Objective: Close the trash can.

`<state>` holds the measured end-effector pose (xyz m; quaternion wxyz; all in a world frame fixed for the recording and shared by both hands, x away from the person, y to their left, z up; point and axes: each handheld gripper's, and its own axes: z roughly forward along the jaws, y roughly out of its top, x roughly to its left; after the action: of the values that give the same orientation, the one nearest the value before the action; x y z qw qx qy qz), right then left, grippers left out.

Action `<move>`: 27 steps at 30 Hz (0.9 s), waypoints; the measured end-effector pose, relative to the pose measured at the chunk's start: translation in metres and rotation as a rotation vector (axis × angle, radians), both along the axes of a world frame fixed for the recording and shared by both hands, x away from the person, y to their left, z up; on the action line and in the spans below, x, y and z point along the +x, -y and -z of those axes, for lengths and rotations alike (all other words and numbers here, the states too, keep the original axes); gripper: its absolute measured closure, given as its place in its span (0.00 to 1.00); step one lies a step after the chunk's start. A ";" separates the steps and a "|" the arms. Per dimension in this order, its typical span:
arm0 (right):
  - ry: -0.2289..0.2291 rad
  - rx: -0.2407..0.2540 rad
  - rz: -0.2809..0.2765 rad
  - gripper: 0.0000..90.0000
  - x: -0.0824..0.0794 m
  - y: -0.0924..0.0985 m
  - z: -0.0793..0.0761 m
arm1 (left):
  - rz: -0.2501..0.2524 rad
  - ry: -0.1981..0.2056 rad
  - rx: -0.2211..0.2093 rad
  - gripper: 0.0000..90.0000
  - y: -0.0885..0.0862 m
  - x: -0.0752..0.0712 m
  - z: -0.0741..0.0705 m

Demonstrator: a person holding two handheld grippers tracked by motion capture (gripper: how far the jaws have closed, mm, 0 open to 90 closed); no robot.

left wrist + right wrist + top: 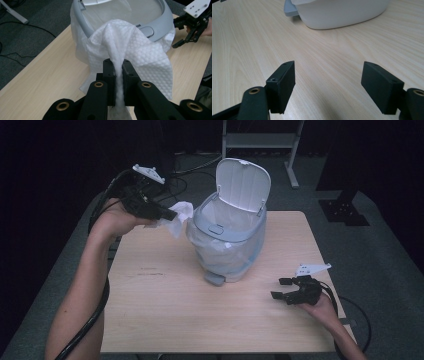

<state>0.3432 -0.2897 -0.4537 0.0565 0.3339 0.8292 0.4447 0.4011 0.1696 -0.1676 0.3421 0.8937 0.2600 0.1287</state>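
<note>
High view: small white-and-pale-blue plastic pedal bin (227, 247) stands mid-table on the light wooden table (165, 315), hinged white lid (243, 182) flipped up, thin translucent plastic liner bag (220, 252) draped over the rim and down the outside. Left gripper (162, 215) is held up off the table just left of the bin, jaws clamped on a crumpled white embossed paper towel (181, 215); the towel hangs beside the bin's rim, not over the opening yet, and I can't tell if it brushes the liner.

Left gripper view confirms the pinch: jaws nearly closed with the paper towel (130, 52) bunched between them, the rest fanning out in front, the grey-blue rim ring (160, 27) of the bin right behind it. The right gripper (192, 27) shows farther off at the table's far side.

Right gripper (282, 289) rests low near the right front of the table, well apart from the bin. Right gripper view: jaws wide open, nothing between them, bare wood below, the bin's base (342, 12) ahead.

Progress, judged: lid open, towel picked up and carried to the bin, so roughly the last stretch. Left to do: move the towel over the opening, release it inside, probably close the lid.
</note>
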 end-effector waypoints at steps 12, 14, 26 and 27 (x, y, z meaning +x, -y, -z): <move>-0.003 0.011 -0.003 0.29 0.001 0.002 0.001 | 0.029 0.003 0.007 0.93 0.021 0.014 -0.011; -0.002 0.012 -0.003 0.29 0.001 0.002 0.001 | 0.037 0.004 0.008 0.93 0.025 0.017 -0.012; -0.001 0.020 0.003 0.29 0.001 0.004 0.000 | 0.064 0.002 0.034 0.93 0.047 0.032 -0.017; 0.000 0.018 0.003 0.29 0.000 0.004 0.000 | 0.069 0.001 0.035 0.93 0.049 0.033 -0.017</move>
<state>0.3434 -0.2940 -0.4533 0.0540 0.3356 0.8247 0.4519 0.4341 0.1201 -0.1503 0.3308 0.9079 0.2267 0.1221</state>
